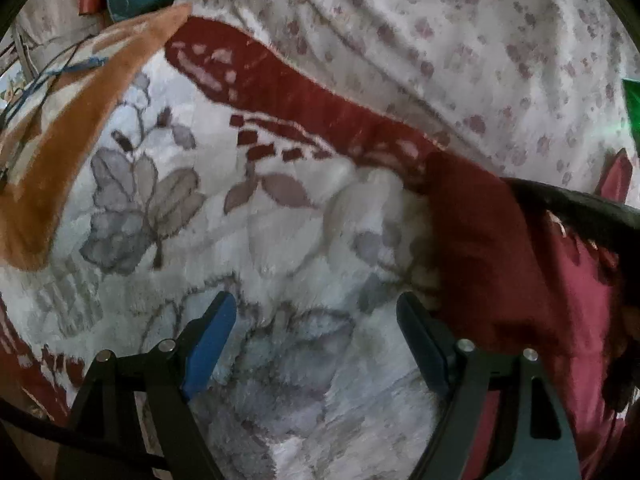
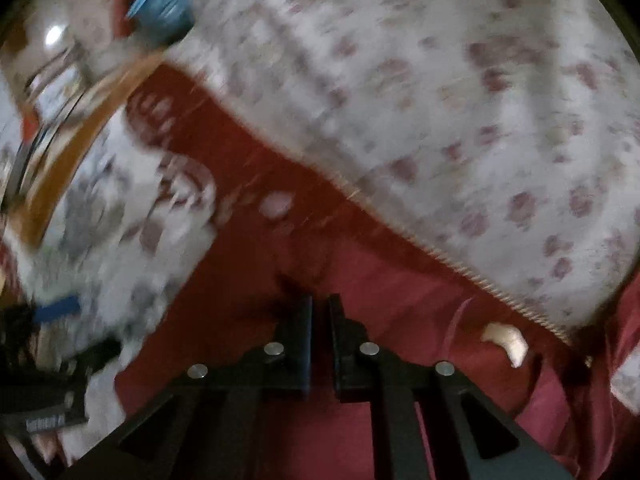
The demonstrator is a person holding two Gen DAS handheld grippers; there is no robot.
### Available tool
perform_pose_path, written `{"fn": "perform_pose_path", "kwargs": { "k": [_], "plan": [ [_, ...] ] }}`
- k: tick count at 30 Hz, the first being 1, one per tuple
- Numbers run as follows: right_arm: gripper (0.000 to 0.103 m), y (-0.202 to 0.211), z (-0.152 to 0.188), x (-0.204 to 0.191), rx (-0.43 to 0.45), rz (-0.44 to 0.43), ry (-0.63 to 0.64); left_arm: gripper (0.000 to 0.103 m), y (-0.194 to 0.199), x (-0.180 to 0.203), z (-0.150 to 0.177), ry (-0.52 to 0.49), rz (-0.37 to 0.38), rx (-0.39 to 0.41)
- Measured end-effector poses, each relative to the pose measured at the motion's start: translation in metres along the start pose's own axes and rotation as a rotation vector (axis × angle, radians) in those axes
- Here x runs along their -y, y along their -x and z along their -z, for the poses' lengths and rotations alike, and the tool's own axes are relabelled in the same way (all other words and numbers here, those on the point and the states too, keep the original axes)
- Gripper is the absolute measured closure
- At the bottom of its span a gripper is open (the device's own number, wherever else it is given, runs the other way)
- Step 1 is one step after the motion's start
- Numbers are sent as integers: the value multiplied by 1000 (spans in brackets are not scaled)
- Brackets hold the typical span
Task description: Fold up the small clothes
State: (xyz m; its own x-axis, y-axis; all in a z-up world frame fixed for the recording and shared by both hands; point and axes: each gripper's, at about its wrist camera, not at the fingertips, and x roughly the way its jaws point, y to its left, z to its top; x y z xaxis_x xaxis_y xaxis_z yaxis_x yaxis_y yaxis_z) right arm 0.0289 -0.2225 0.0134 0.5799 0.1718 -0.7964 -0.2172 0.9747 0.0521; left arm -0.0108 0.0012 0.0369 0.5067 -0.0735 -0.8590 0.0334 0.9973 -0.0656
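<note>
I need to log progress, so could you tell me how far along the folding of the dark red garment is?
Done: nothing looks folded; the dark red garment lies loose and creased on the floral blanket. In hand: the right gripper is shut low at the garment; whether it pinches cloth is unclear through the blur. The left gripper is open over the blanket, empty, beside the garment's edge. Left: all the folding.
</note>
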Motion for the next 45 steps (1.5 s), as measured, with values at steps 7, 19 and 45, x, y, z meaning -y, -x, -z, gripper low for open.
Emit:
{"fn": "perform_pose_path", "kwargs": {
  "k": [7,19,45],
  "plan": [
    [81,-11,4,20,-31,-97,-190,22,9,18,-7,-42,59,68],
    [73,23,75,-13,-52,-151,-153,18,7,29,-14,-31,74,111],
    [27,70,11,227,258,397,-553,14,-4,39,-16,-81,7,103]
  ]
}}
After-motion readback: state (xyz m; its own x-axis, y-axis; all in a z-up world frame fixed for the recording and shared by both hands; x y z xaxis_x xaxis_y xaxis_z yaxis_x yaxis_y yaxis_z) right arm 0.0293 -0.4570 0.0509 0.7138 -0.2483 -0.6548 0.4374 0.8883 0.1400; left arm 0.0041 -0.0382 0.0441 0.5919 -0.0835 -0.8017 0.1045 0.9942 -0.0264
